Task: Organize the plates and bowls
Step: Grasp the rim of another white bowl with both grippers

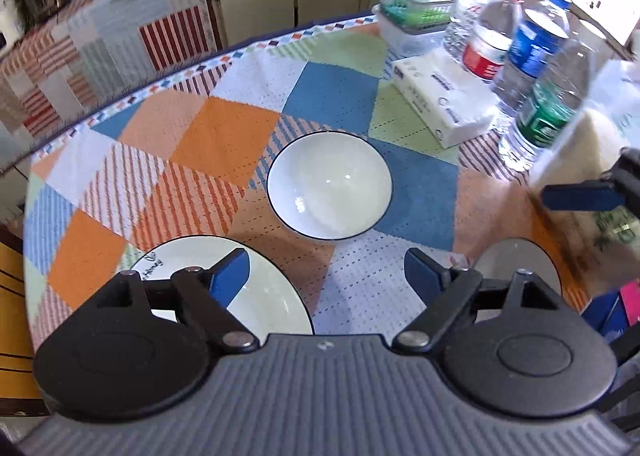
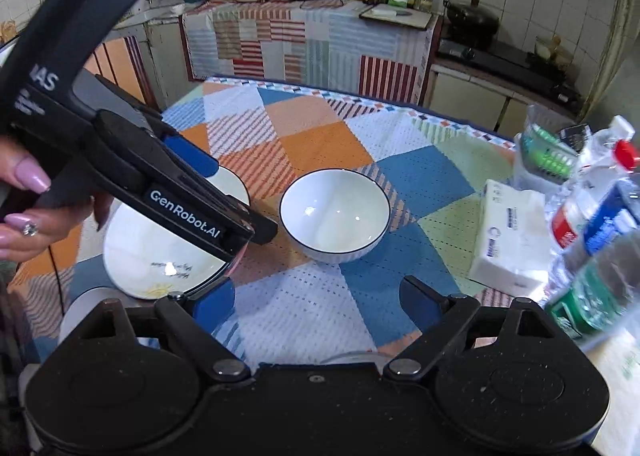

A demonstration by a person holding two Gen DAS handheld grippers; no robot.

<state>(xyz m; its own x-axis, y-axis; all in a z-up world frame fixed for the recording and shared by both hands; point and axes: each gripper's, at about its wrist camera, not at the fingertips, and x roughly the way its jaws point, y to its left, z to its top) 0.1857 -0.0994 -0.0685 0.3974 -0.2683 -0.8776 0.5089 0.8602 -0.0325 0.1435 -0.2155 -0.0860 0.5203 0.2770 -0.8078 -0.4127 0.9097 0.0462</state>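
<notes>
Claws are both held spread and empty above the bench (image 1: pixel 224 144). Left claw (image 1: pixel 326 276) is tilted downward, with one finger over the plate (image 1: pixel 264 296); in the right view, it (image 2: pixel 224 192) is gripped by a hand (image 2: pixel 28 212) and crosses above that plate (image 2: pixel 152 252). Right claw (image 2: pixel 316 302) is aimed at the bowl (image 2: pixel 335 212). White bowl (image 1: pixel 329 186) with dark rim is set upright mid-bench, empty. White plate, dark-rimmed with small print, lies apart to its left.

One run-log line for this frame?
left gripper: open, over plate | right gripper: open, empty | bowl: upright on table, untouched
</notes>
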